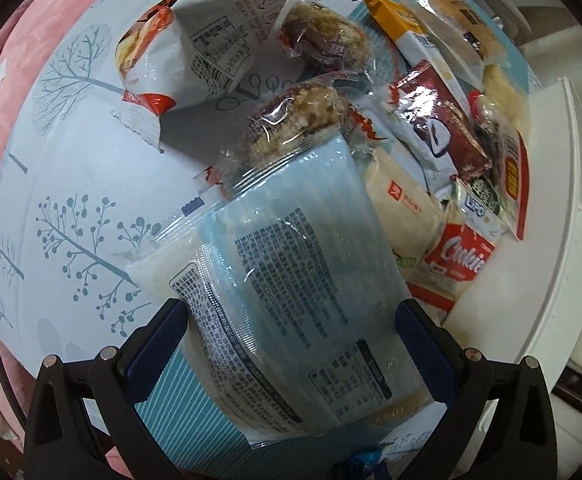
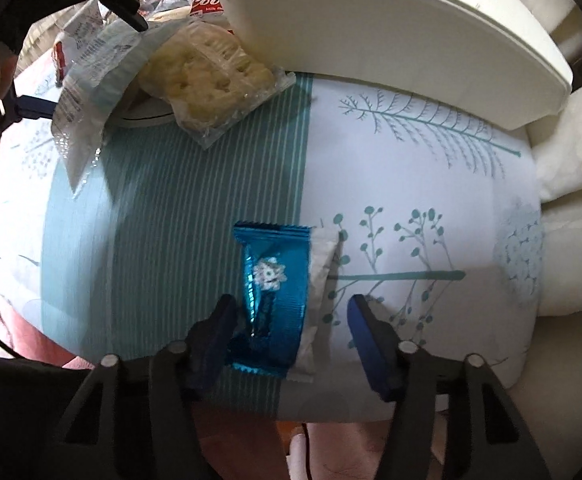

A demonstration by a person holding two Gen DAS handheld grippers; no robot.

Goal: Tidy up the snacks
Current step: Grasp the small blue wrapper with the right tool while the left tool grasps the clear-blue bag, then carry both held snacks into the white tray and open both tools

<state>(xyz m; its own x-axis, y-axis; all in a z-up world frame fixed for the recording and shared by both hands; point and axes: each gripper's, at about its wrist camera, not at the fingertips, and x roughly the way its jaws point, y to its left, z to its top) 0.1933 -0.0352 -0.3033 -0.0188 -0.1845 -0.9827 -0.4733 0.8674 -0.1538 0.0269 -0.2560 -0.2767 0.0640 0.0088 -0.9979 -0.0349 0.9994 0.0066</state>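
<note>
My left gripper [image 1: 291, 320] points down, its two fingers pressed on the sides of a large pale blue snack packet [image 1: 291, 248] with printed text. The right wrist view shows that gripper [image 2: 95, 64] at the top left with the packet tilted in its grip. My right gripper [image 2: 291, 320] stands open just over the tablecloth, straddling a shiny blue foil packet [image 2: 279, 300] with a small white sachet [image 2: 323, 264] beside it. The left finger is at the foil's edge; the right finger stands apart from the sachet.
A white tub [image 1: 539, 240] lies at the right, with a heap of snacks against it, among them a red cookie pack [image 1: 459, 256]. A white-and-red bag [image 1: 195, 48] and two clear-wrapped clusters [image 1: 299, 124] lie on the tree-print cloth [image 1: 71, 200]. A cracker pack [image 2: 207, 68] sits by the tub [image 2: 371, 20].
</note>
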